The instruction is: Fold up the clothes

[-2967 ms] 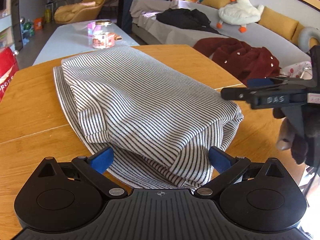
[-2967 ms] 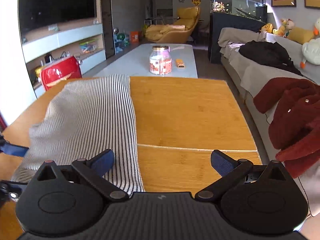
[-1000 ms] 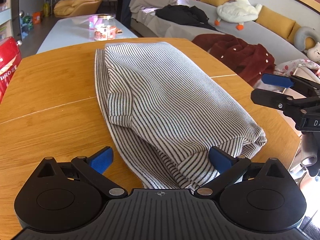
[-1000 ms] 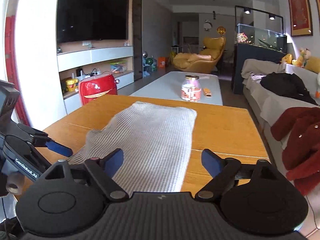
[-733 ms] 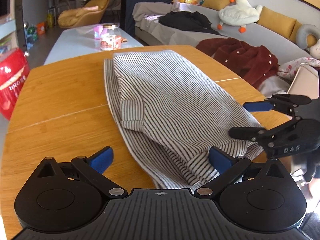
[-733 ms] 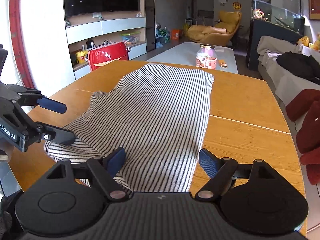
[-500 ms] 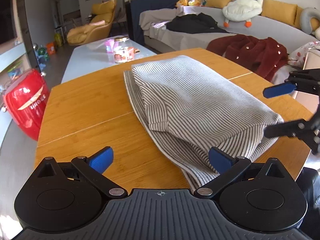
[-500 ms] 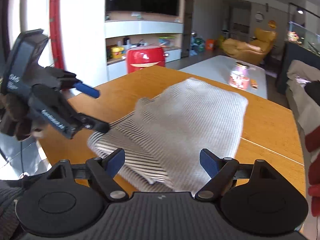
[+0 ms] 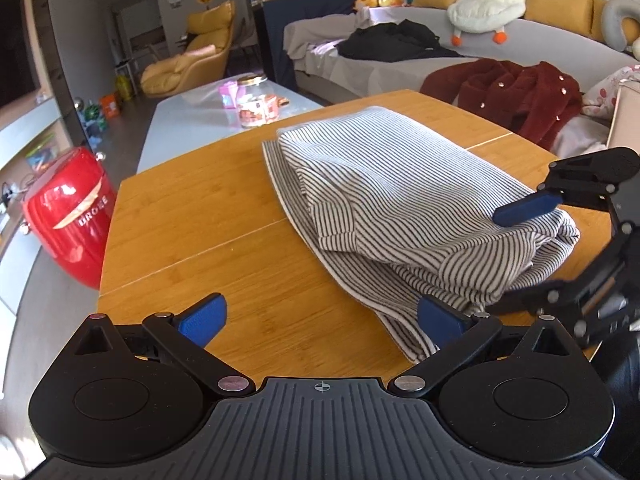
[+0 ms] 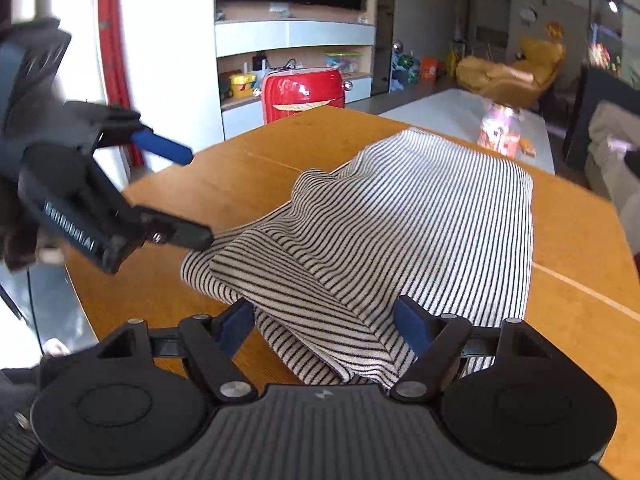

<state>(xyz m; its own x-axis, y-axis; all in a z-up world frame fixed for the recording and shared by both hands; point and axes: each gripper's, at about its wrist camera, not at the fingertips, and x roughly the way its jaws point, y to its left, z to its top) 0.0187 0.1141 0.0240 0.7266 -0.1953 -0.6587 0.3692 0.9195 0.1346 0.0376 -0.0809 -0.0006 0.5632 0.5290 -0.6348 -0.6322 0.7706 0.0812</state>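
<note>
**Both grippers at the near end of the shirt**

Against my view of a second ago, the shirt [image 9: 384,200] fills less of the left camera and sits further to the right of my left gripper [image 9: 320,314]. The right gripper [image 9: 516,256] was off beyond the table corner then; now I see it straddling the shirt's near right corner, one blue pad lying on top of the cloth and the other finger below the folded edge. In the right camera the cloth now reaches right up between the fingers, where before it lay a little ahead.

My left gripper is spread wide with bare table [image 9: 208,224] between its pads; the shirt's near hem lies just beside its right pad, and I cannot tell whether they touch. My right gripper's jaws are closing, with the shirt's edge [image 10: 320,320] between them, not yet pinched.

Count: one striped shirt, folded in layers, lying ahead of both grippers on one wooden table. Two grippers. One red appliance [image 9: 68,216] far left of my left gripper. One jar [image 9: 254,106] on the pale table beyond. One red coat [image 9: 516,96] and one plush goose [image 9: 484,4] on the sofa, ahead to the right.
</note>
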